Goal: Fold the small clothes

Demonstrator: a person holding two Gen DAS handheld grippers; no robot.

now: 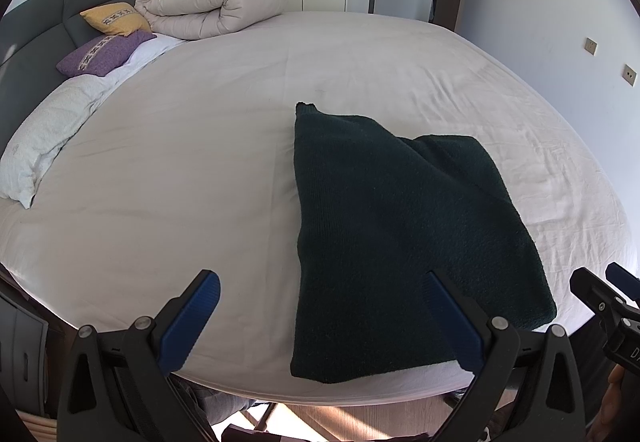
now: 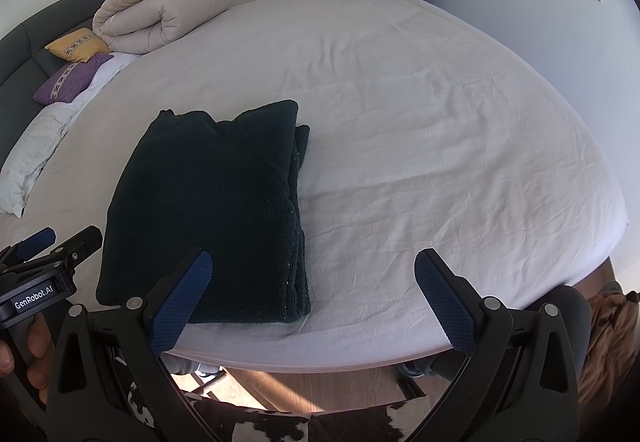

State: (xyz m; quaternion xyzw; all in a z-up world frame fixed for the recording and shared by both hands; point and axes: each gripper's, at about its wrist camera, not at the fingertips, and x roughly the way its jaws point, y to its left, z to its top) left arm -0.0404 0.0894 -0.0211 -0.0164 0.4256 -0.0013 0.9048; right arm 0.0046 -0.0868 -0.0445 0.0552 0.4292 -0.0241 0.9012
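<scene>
A dark green knitted garment (image 1: 400,234) lies folded in a rough rectangle near the front edge of the bed (image 1: 200,161). The right wrist view shows the garment (image 2: 216,209) with stacked layers along its right side. My left gripper (image 1: 324,290) hangs open above the bed's front edge, its right finger over the garment's near part and nothing between its fingers. My right gripper (image 2: 312,270) is also open and holds nothing, just in front of the garment's near right corner. The left gripper (image 2: 56,246) shows at the left of the right wrist view, held by a hand.
A rolled beige duvet (image 1: 200,1), a yellow cushion (image 1: 116,17), a purple cushion (image 1: 104,51) and a white pillow (image 1: 44,145) lie at the head of the bed on the left. A wardrobe, a door and a wall stand beyond. Wooden floor (image 2: 304,386) lies below the bed's front edge.
</scene>
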